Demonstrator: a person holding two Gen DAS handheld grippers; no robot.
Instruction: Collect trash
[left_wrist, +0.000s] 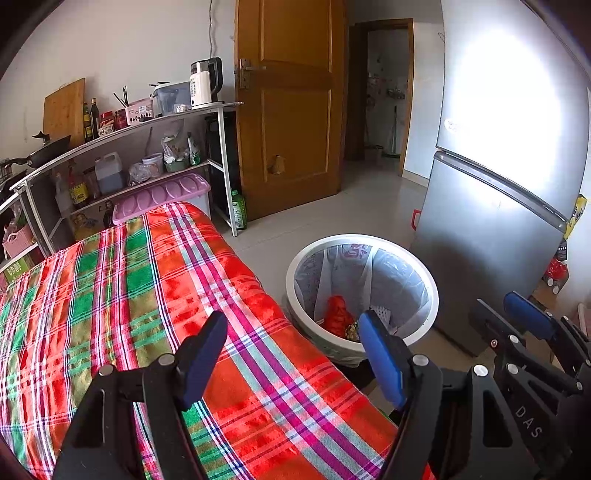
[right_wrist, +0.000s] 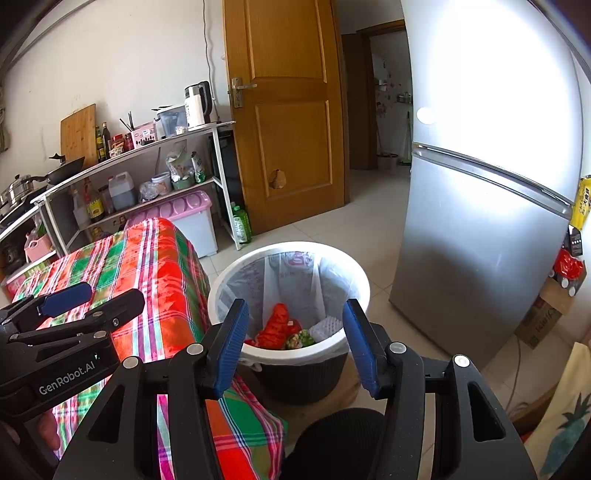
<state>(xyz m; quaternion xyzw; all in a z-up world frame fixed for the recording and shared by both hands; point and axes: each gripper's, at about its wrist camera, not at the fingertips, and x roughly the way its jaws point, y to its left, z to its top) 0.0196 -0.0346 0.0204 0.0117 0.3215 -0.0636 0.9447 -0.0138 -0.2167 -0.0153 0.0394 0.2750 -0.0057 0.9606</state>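
Both tongs spread, nothing between the blue pads. Left gripper (left_wrist: 291, 354) hangs over the near corner of the plaid-covered table (left_wrist: 122, 295), pointing down and fwd; its right pad lines up w/ the bin rim. Right gripper (right_wrist: 295, 343) sits just off the table's right edge, aimed straight into the trash bin (right_wrist: 236, 273). Bin: white rim, dark base, lined w/ a thin plastic bag, standing on the tiled floor (right_wrist: 369, 229) just beside the table edge, touching or nearly so, can't tell which. Trash already inside at the bottom: red crumpled wrapper (right_wrist: 275, 325), a green/yellow bit (right_wrist: 299, 339), white foam netting (right_wrist: 327, 326); small and partly hidden by the rim, so ID is approx. Tabletop bare in both views. Fridge (right_wrist: 480, 240) stands right of bin w/ a strip of open floor between them. Beyond the bin the floor runs clear to the wooden door (right_wrist: 291, 129) and the open doorway (right_wrist: 388, 110). Metal shelf rack (left_wrist: 155, 147) w/ bottles and kettle along the far-left wall; pink-lidded box (left_wrist: 162, 192) tucked against the table's far end.
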